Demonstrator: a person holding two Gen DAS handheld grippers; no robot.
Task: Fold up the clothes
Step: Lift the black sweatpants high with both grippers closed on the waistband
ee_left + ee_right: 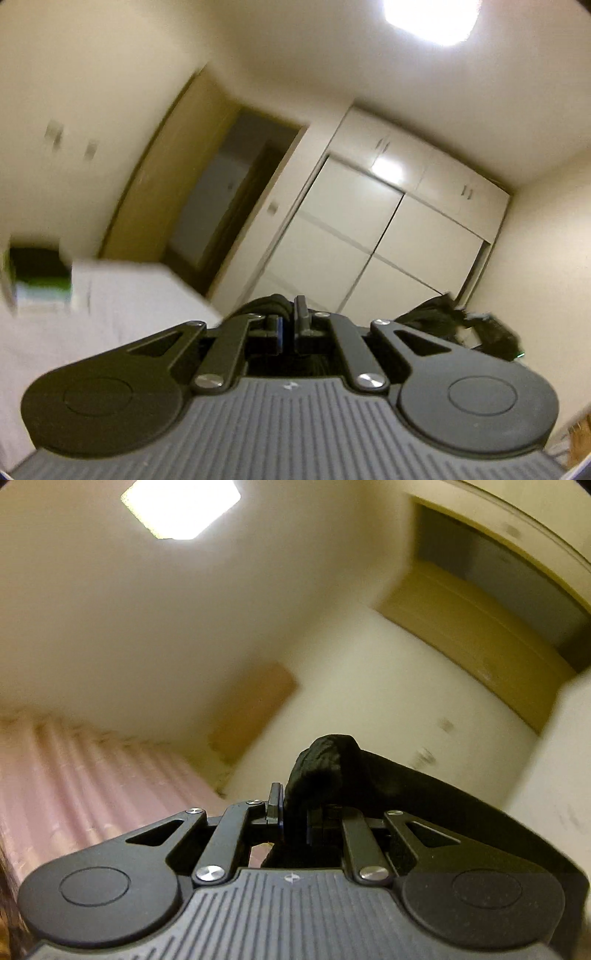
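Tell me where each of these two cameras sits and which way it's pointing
Left wrist: on the left gripper, tilted up toward the wardrobe, doorway and ceiling light; its fingers pinch black cloth; the other gripper shows at right.
Right wrist: on the right gripper, tilted up toward the pink curtain, wall and ceiling light; its fingers pinch black cloth.
Shared: ceiling light, doorway, apparently one black garment.

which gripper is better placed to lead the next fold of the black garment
Neither clearly, in my judgement: the left gripper and right gripper are both shut on the black garment, raised toward the ceiling. The right shows more cloth bunched.
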